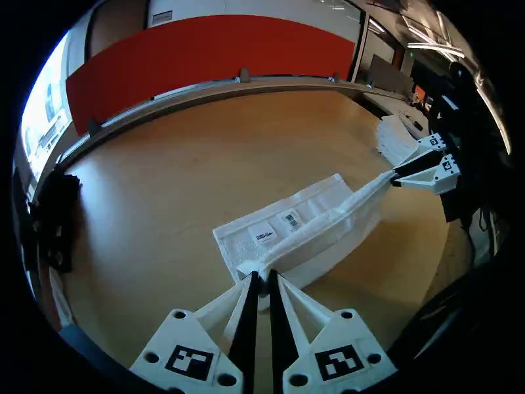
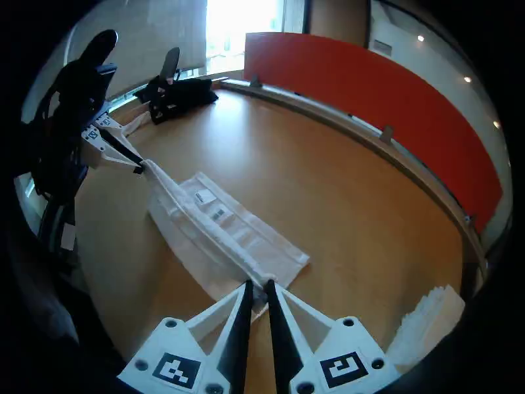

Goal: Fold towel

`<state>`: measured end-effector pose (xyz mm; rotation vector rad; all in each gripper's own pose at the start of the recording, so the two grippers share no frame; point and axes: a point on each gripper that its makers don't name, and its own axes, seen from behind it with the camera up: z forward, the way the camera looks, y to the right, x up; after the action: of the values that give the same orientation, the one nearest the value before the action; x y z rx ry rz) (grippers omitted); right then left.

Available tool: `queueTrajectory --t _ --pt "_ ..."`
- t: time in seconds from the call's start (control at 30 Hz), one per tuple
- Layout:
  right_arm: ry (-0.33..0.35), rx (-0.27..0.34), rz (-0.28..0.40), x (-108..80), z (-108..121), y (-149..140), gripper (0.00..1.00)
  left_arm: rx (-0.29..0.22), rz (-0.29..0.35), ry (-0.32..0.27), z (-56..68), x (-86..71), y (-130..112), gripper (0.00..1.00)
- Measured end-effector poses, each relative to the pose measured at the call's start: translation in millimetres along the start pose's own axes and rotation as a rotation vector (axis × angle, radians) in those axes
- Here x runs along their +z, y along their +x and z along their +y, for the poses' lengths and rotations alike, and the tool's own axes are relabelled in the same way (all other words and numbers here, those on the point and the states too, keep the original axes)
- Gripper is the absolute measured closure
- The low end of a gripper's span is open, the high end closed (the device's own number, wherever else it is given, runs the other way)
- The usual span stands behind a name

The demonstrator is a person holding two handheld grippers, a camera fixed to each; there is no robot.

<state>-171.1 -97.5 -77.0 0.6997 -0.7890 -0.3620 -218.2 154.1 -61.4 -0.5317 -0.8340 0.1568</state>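
1. The left gripper (image 1: 262, 277), at the bottom centre of the left gripper view, is pinching one end of the white towel (image 1: 308, 223). Its fingers are closed on the cloth.
2. The right gripper (image 2: 258, 285), at the bottom centre of the right gripper view, is gripping the opposite end, with its fingers closed on a bunched corner.
3. The towel is lying on the wooden surface (image 1: 184, 171) in the middle of both frames. Its long axis is running straight from one pair of fingers to the other.
4. The held long edge is being stretched taut and raised slightly, with cloth draping below it. The flat part, with its labels (image 1: 275, 226) facing up, is resting on the side toward the red panel (image 1: 210, 52).
5. The fold appears to be under way. The coming move is probably asking both hands to carry the taut edge sideways together toward the panel, since neither hand is nearer.
6. A stack of folded towels (image 2: 430, 315) is sitting at the lower right of the right gripper view, apart from the work.
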Motion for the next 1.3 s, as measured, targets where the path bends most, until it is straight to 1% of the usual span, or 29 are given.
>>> queueTrajectory --t 0.27,0.6,0.77,0.97,1.03,1.1,1.17,1.27,1.3 --pt "0.000 0.009 -0.026 13.1 5 -6 0.84 0.001 -0.016 0.011 -4.7 15.5 -2 0.89" --pt "-0.001 0.034 -0.054 34.4 12 -16 0.83 -0.008 -0.035 0.019 -9.4 39.8 -11 0.89" --pt "-0.006 0.031 -0.072 44.7 15 -21 0.83 -0.012 -0.040 0.025 -11.1 49.6 -14 0.89" --pt "-0.018 0.031 -0.086 55.4 19 -25 0.81 -0.024 -0.047 0.039 -16.5 59.4 -16 0.88" --pt "-0.026 0.032 -0.089 58.4 21 -26 0.79 -0.029 -0.050 0.046 -18.4 62.6 -16 0.87" --pt "-0.036 0.032 -0.093 61.1 24 -27 0.75 -0.033 -0.053 0.055 -20.5 65.3 -17 0.84" --pt "-0.049 0.033 -0.095 62.7 27 -28 0.71 -0.034 -0.054 0.068 -23.9 67.0 -17 0.74" --pt "-0.067 0.039 -0.103 65.0 32 -31 0.56 -0.030 -0.059 0.089 -29.8 69.0 -18 0.69" --pt "-0.072 0.042 -0.106 65.8 34 -32 0.50 -0.028 -0.061 0.096 -31.9 69.6 -18 0.66"
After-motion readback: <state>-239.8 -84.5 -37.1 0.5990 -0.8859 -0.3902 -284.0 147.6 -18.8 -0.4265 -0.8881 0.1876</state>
